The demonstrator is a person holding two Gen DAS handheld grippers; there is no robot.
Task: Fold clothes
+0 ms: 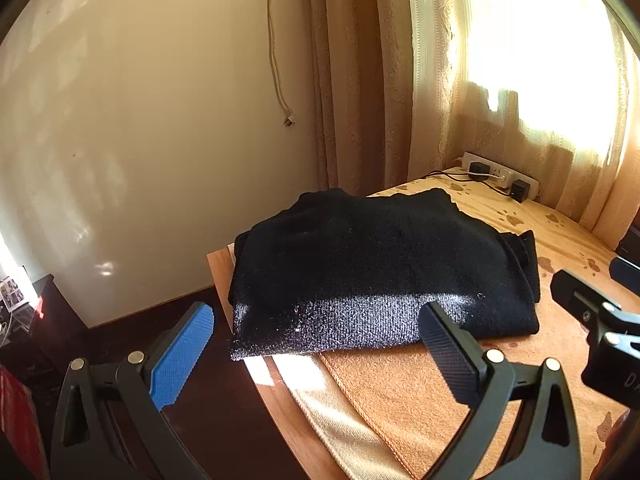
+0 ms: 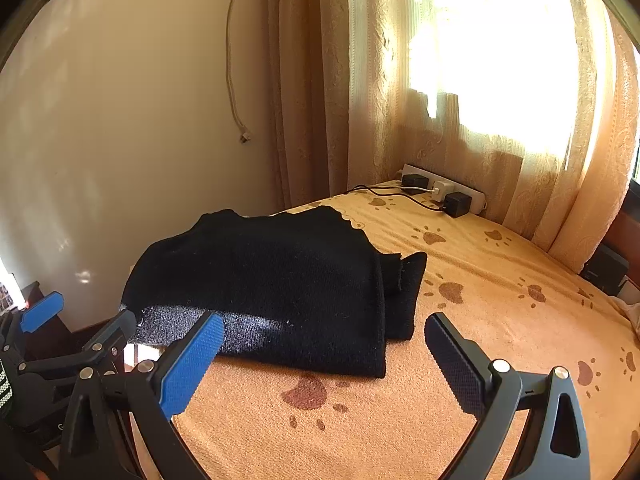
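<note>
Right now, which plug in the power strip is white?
The middle one on the power strip. It is a white adapter with a white cable; the adapters on either side, and, are black.

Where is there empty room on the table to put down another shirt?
The widest bare patch of orange paw-print cloth lies right of the black sweater, running back toward the power strip. A narrower strip lies in front of the sweater, by the right gripper. The left edge is crowded: the sweater overhangs it.
</note>
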